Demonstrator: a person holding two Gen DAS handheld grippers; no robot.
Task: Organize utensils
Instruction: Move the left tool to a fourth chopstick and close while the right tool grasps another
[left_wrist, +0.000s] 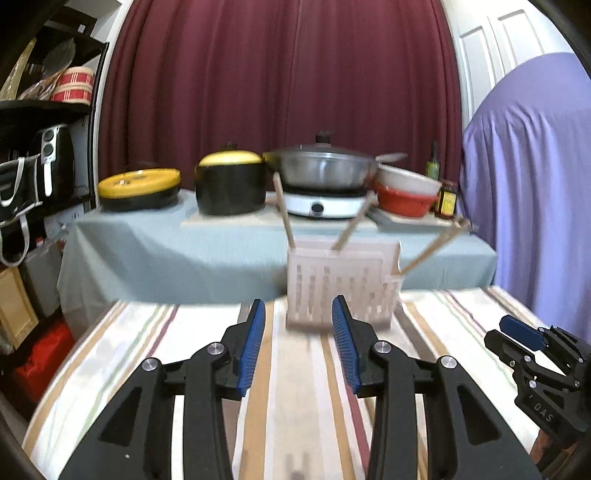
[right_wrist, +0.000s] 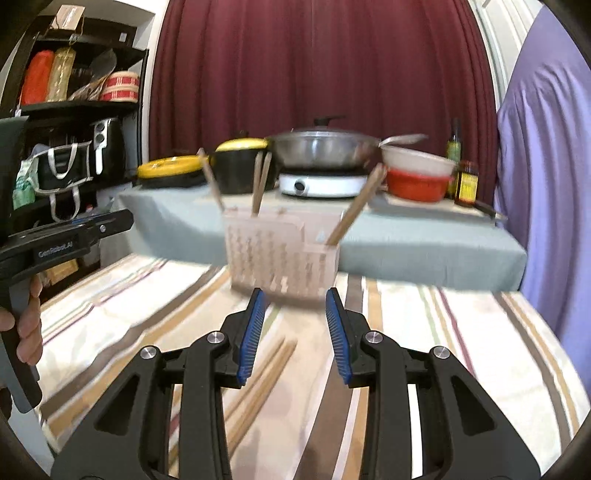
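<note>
Left wrist: left tool (left_wrist: 298, 314) low, parted, empty.

- L wrist cam: I look fwd along the left hand-held gripper (left_wrist: 298, 314), low over striped surface (left_wrist: 110, 350), facing curtain (left_wrist: 277, 74).
- R wrist cam: same heading, set further right, close.
- Both share slotted basket (left_wrist: 340, 291), pots behind.

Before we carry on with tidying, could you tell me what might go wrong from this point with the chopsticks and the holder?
1. The holder looks light and stands free on the striped cloth; a nudge from the open right gripper could tip it.
2. The chopsticks in the holder lean outward and may snag.
3. The loose chopsticks lie flat under the right gripper, so pinching them cleanly could be awkward.
</note>
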